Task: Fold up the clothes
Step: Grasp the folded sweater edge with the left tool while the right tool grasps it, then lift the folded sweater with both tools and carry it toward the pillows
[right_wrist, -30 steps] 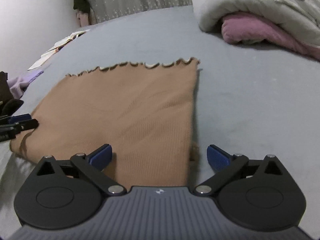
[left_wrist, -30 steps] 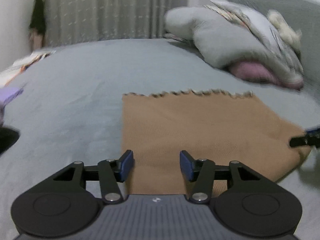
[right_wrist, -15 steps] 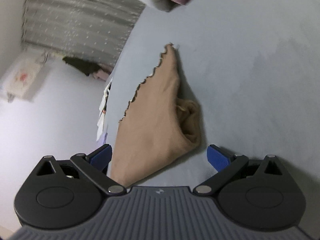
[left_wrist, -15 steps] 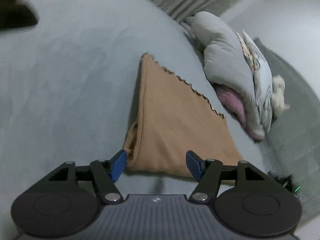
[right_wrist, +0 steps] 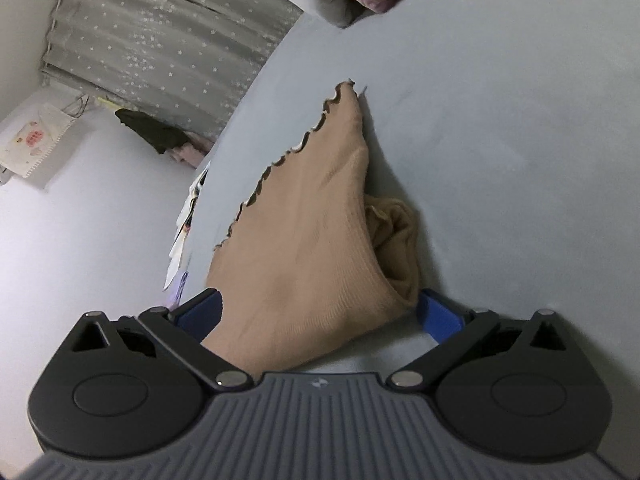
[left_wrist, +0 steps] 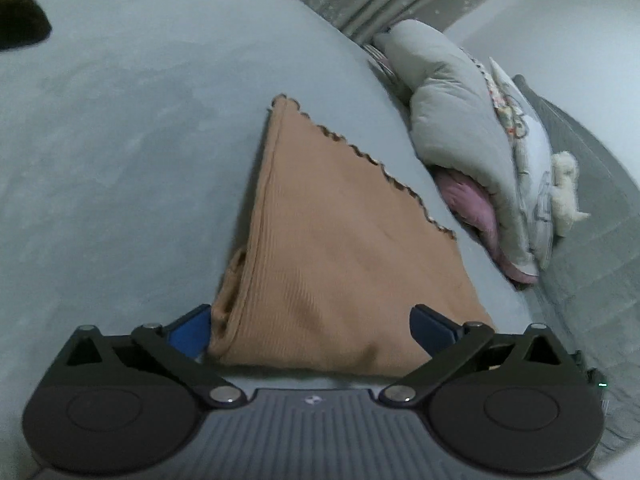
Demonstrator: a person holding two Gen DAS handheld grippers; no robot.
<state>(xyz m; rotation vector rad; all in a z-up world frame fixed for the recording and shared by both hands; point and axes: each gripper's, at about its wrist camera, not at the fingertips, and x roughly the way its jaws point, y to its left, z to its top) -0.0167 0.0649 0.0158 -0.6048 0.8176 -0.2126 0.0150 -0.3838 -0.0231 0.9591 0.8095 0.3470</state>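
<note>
A tan ribbed garment [left_wrist: 340, 240] with a scalloped hem lies folded flat on the grey-blue bed [left_wrist: 120, 160]. Its near edge sits between the wide-apart fingers of my left gripper [left_wrist: 312, 330], which is open. A tucked layer shows at that edge's left corner, beside the left blue pad [left_wrist: 192, 330]. In the right wrist view the same garment [right_wrist: 312, 240] reaches in between the fingers of my right gripper [right_wrist: 320, 314], also open. A bunched inner layer bulges out on the garment's right side, close to the right blue pad [right_wrist: 438, 314].
A rolled grey duvet [left_wrist: 452, 120] with pink fabric [left_wrist: 468, 200] and a white plush toy [left_wrist: 564, 184] lies beyond the garment. A dark item [left_wrist: 20, 28] sits at the far left. A starred curtain [right_wrist: 160, 48], dark clothing [right_wrist: 148, 130] and papers [right_wrist: 184, 224] line the bed's edge.
Both grippers have tilted and closed in on the garment's near corners, so cloth now lies between their fingers. The left gripper's fingers have spread wider. The garment lies as before.
</note>
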